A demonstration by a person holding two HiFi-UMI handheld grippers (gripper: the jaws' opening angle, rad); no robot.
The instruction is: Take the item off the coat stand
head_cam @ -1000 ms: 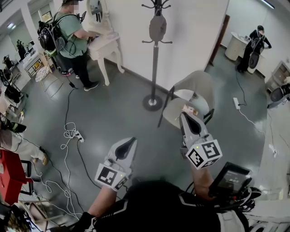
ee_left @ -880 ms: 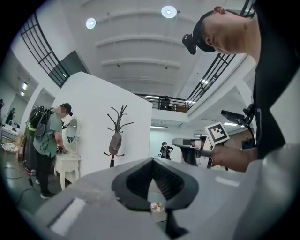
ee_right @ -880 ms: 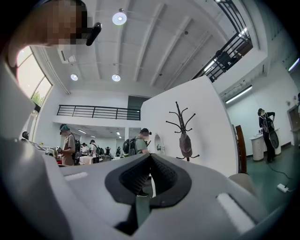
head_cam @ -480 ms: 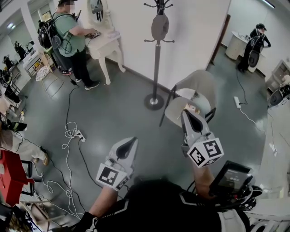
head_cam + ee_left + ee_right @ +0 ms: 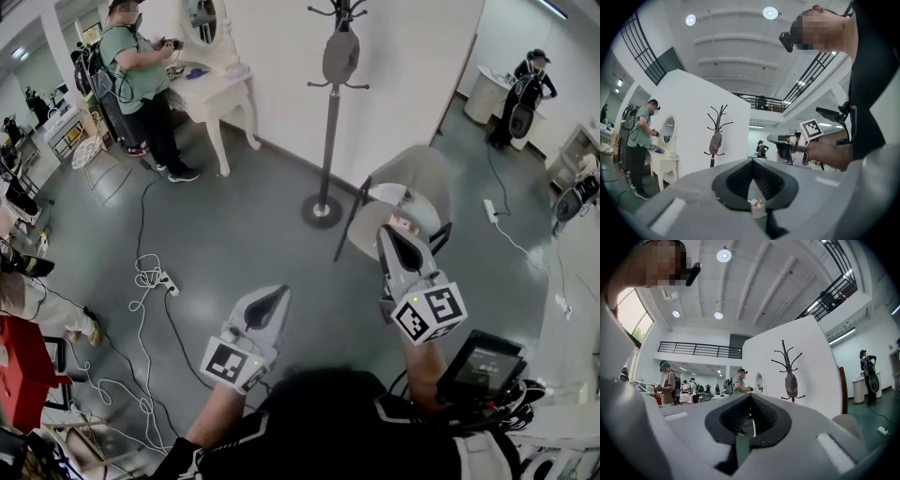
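Head view: I have both grippers held out roughly level over the grey floor, the left gripper (image 5: 278,292) lower in the picture and the right gripper (image 5: 385,234) further ahead, its tips over the seat of a pale chair (image 5: 412,178). The coat stand (image 5: 327,131) stands by the white wall ahead, well apart from both grippers. The grey item (image 5: 340,56) (a bag or a cap, I cannot tell which) hangs high on its pole, under the top hooks. To the left a person (image 5: 136,70) stands at a white dressing table (image 5: 225,89), and cables (image 5: 141,277) trail across the floor.

Left gripper view: the left gripper (image 5: 752,161) has its jaws clenched, tips meeting, with nothing between them. The coat stand (image 5: 712,154) stands off to the left against the wall, with the item (image 5: 715,140) hanging on it.

Right gripper view: the right gripper (image 5: 751,397) is clenched too, and empty. The coat stand (image 5: 789,357) rises to the right of the jaws, far off, and the item (image 5: 791,385) hangs on its pole.
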